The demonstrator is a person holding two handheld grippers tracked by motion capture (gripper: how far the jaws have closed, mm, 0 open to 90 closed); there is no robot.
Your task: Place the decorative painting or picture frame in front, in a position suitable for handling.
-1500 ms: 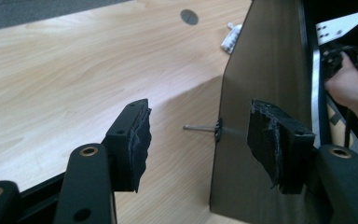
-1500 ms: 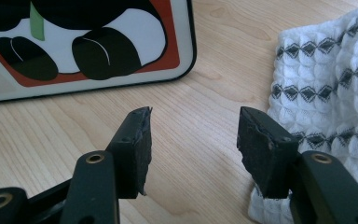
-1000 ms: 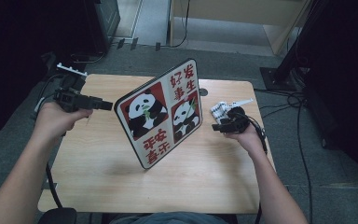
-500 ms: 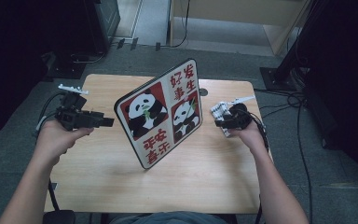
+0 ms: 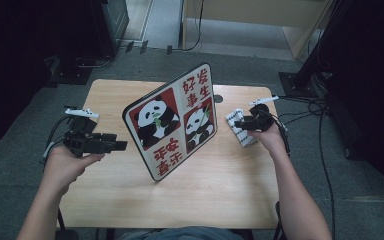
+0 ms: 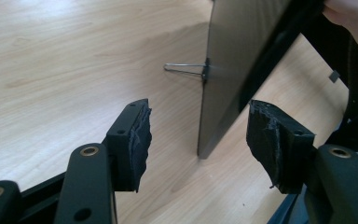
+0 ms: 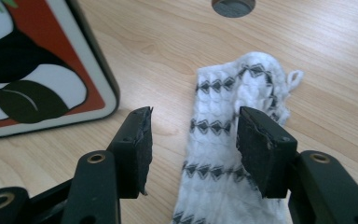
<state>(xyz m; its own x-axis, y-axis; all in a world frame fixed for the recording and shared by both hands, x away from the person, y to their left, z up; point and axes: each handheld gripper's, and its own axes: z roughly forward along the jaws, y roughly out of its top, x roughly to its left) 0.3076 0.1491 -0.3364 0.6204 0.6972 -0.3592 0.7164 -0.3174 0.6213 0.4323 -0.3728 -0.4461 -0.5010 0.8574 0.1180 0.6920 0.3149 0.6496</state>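
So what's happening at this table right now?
A person holds a gripper in each hand at a light wooden table. A square panda picture board stands propped at its middle. The right gripper hovers open over a white knitted cloth with grey diamond bands. The left gripper is open, aimed at the board's back edge.

Patterned white cloth flat on table
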